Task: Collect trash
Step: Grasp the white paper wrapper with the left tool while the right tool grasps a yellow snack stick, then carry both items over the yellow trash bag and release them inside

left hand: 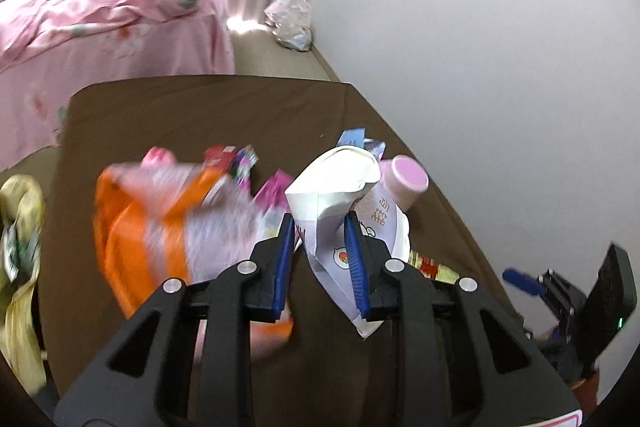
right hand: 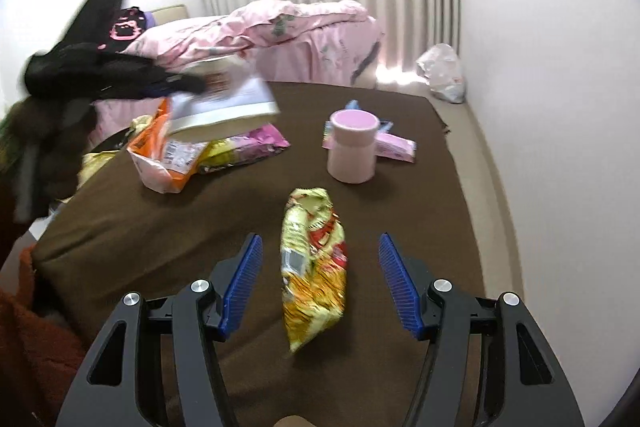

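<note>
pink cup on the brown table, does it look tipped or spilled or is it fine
Fine: the pink cup stands upright on the brown table, nothing spilled around it. A pink wrapper lies flat right behind it.

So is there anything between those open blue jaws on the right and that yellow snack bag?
Nothing visible. The yellow snack bag lies flat on the brown cover, already between the right gripper and its open jaws. The pink cup stands well beyond.
</note>
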A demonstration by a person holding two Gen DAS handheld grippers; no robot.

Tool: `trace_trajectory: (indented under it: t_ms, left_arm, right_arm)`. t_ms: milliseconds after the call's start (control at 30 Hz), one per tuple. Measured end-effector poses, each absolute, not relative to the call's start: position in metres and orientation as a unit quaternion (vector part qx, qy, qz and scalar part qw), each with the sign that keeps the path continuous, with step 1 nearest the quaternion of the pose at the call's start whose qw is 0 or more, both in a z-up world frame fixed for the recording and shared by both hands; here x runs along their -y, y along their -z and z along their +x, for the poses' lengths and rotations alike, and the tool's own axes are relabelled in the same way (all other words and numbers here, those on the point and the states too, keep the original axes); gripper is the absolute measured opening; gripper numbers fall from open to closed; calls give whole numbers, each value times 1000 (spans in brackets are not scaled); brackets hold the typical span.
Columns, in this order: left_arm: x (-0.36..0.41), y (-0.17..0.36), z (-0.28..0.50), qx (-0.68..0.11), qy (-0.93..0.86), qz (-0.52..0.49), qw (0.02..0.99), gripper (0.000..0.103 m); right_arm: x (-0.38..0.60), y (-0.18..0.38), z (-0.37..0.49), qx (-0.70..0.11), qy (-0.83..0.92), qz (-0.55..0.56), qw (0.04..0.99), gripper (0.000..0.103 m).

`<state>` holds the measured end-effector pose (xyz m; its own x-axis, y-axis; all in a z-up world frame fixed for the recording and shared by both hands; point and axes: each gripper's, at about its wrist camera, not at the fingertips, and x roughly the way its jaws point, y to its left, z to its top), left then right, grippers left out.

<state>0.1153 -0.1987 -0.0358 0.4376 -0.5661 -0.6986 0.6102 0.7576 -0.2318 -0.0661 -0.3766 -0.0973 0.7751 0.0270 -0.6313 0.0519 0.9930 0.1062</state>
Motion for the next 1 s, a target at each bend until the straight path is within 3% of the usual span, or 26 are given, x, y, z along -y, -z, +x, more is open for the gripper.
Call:
trace_trajectory:
  t_ms: [400, 633, 767, 1000]
  left_arm:
    - [139, 60, 69, -399, 306, 29, 864, 24]
    - [120, 51, 60, -385, 299, 15, 873, 25]
    - [115, 51, 60, -385, 297, 8, 874, 25]
    - [106, 46, 57, -368, 288, 8, 884, 24]
  right_arm:
    - [364, 100, -22, -353, -24, 34, 935, 55]
    - [371, 106, 59, -446, -55, 31, 893, 55]
    - [369, 128, 80, -500, -53, 11, 864, 37]
    - [351, 84, 49, -432, -69, -14, 899, 32]
